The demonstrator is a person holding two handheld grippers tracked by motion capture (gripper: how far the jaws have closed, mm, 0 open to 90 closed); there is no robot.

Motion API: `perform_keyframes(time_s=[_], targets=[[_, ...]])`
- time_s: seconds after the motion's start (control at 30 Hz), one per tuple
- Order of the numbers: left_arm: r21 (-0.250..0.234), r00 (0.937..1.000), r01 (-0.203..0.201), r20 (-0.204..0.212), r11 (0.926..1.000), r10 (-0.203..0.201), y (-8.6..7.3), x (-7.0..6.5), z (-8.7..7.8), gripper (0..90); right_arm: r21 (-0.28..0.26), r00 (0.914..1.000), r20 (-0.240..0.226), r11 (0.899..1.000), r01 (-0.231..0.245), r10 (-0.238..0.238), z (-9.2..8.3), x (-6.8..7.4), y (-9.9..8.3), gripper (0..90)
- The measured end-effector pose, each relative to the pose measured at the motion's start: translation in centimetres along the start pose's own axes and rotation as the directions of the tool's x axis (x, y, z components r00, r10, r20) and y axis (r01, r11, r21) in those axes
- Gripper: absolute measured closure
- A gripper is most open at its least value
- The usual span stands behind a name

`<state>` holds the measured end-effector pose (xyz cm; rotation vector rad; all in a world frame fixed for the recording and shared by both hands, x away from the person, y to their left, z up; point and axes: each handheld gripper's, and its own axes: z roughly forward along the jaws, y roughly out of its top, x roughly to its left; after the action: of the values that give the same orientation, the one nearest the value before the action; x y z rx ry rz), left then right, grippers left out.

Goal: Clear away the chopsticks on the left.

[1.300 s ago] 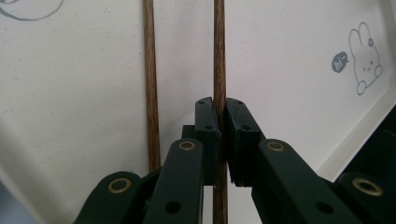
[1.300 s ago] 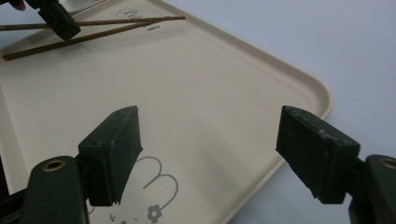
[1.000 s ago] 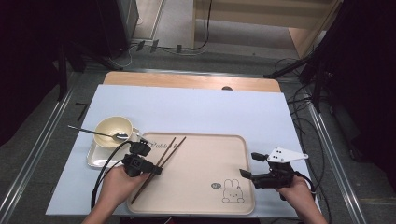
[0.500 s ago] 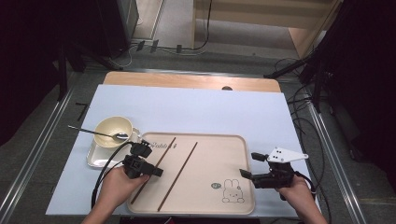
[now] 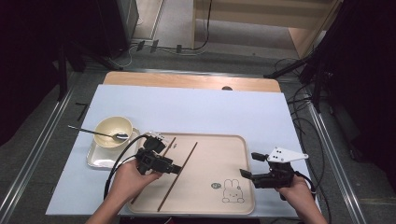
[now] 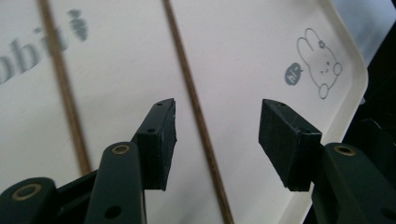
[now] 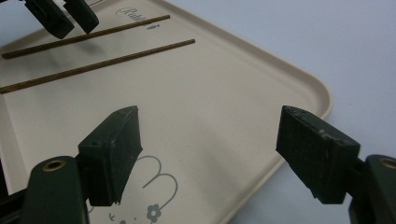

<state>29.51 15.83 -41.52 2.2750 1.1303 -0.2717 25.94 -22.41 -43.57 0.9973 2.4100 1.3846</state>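
Two thin brown chopsticks lie apart on the beige tray [image 5: 210, 163]: one [image 5: 180, 173] toward the middle, the other [image 5: 169, 143] to its left, partly under my left gripper [image 5: 175, 168]. That gripper [image 6: 217, 135] hovers just above the tray; its jaws have just been opening and grip nothing. One chopstick [image 6: 196, 112] runs along the tray below the gap, the other chopstick [image 6: 65, 102] lies outside the left jaw. My right gripper [image 5: 248, 164] [image 7: 208, 149] stands open over the tray's right edge near the rabbit print [image 5: 229, 191], holding nothing.
A cream bowl [image 5: 113, 132] with a metal spoon [image 5: 95, 133] resting in it stands on a small white plate [image 5: 98, 158] left of the tray. A pale blue mat [image 5: 196, 109] covers the table. Cables run on the floor beyond the table.
A second ago both chopsticks crossed together in the shut left gripper. They now lie side by side on the tray, and the left jaws have opened and lifted slightly. The right gripper kept still.
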Motion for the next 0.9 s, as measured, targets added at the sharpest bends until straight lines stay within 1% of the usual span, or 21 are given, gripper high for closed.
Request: perform_keyframes(time_s=[0.07,0.1,0.13,0.17,0.23,0.27,0.3,0.33,0.37,0.43,0.53,0.6,0.63,0.73,0.9], targets=[[0.02,0.9997,-0.023,-0.001,0.9995,0.023,0.3,-0.4,0.5,47.5,-0.001,1.0,0.0,1.0,-0.001,0.001,0.0,0.0,0.0,22.1],[0.03,0.9992,-0.04,-0.001,0.9987,0.04,0.5,-0.6,0.9,51.6,-0.001,1.0,0.0,1.0,0.001,-0.001,0.0,0.0,0.0,22.1],[0.041,0.998,-0.062,-0.012,0.9972,0.063,0.6,-0.8,1.1,55.5,0.0,1.0,-0.001,1.0,0.002,-0.002,0.0,0.0,0.0,22.1],[0.049,0.9973,-0.072,-0.015,0.9962,0.072,0.8,-1.0,1.4,60.9,-0.001,1.0,-0.001,1.0,0.001,-0.001,0.0,0.0,0.0,22.1],[0.059,0.9966,-0.082,-0.005,0.9949,0.082,1.1,-1.1,2.0,71.5,-0.001,1.0,0.0,1.0,0.002,-0.002,-0.1,-0.1,0.0,22.0],[0.058,0.9966,-0.081,-0.007,0.995,0.082,1.2,-1.1,2.3,83.0,-0.004,1.0,0.001,1.0,0.002,-0.002,0.0,-0.1,0.0,22.0],[0.072,0.9954,-0.095,-0.007,0.9929,0.096,1.3,-1.0,2.4,87.5,-0.005,1.0,0.001,1.0,0.0,0.0,0.0,-0.1,0.0,22.1],[0.074,0.9952,-0.097,0.0,0.9925,0.097,1.4,-1.0,2.7,90.0,-0.005,1.0,0.001,1.0,0.0,0.0,0.0,-0.1,0.0,22.1],[0.081,0.9953,-0.096,0.008,0.992,0.096,1.5,-1.0,3.2,90.0,-0.005,1.0,0.002,1.0,0.0,0.0,0.0,-0.1,0.0,22.1],[0.096,0.9955,-0.095,0.011,0.9909,0.094,1.6,-1.0,3.9,90.0,-0.002,1.0,0.002,1.0,0.001,-0.001,-0.1,-0.1,0.0,22.1],[0.117,0.9958,-0.091,0.0,0.9889,0.092,1.6,-0.9,4.6,90.0,-0.003,1.0,0.001,1.0,0.001,-0.001,-0.1,-0.1,0.0,22.0],[0.133,0.9952,-0.093,-0.019,0.9868,0.096,1.4,-0.8,4.8,90.0,-0.003,1.0,0.003,1.0,0.0,0.0,-0.1,-0.1,0.0,22.1],[0.126,0.9959,-0.087,-0.012,0.9882,0.089,1.4,-0.6,4.9,90.0,-0.004,1.0,0.003,1.0,-0.001,0.001,-0.1,-0.1,0.0,22.1],[0.12,0.9973,-0.066,-0.023,0.9906,0.069,1.3,-0.3,4.6,90.0,-0.003,1.0,0.003,1.0,-0.001,0.001,-0.1,-0.1,0.0,22.1],[0.118,0.9985,-0.041,-0.031,0.9922,0.045,1.1,0.4,4.1,90.0,-0.005,1.0,0.002,1.0,0.001,-0.001,-0.2,-0.1,0.0,22.1]])
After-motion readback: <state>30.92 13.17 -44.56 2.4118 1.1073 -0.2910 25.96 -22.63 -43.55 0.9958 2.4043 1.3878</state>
